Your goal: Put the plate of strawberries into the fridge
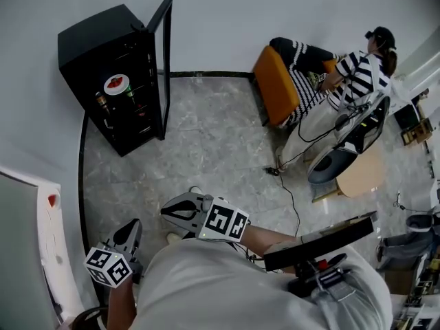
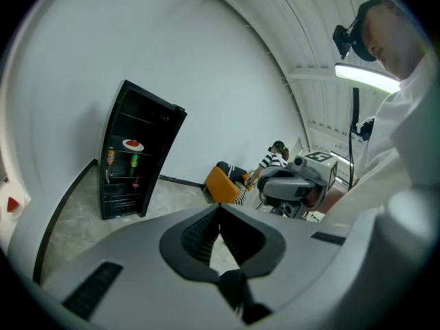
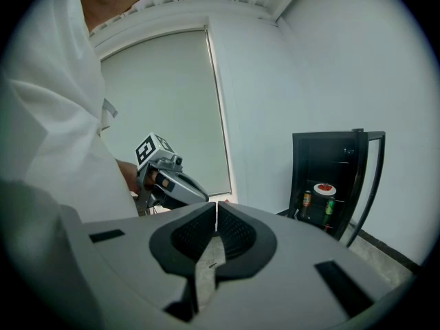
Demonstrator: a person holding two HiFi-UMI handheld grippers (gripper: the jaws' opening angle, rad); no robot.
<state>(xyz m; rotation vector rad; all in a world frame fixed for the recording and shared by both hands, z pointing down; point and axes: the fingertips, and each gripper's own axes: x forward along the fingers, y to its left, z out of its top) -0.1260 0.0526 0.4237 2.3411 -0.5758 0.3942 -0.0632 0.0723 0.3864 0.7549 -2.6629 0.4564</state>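
The black fridge stands upright against the wall with its door swung open; inside, the plate of strawberries lies flat on an upper shelf, red fruit heaped on the round white dish, which shows no long axis, and drink cans stand on the shelf below it. Well apart from the fridge, the left gripper and the right gripper both have their jaws pressed together with nothing between them

Bare lab-like room, white walls, black mini fridge, orange chair
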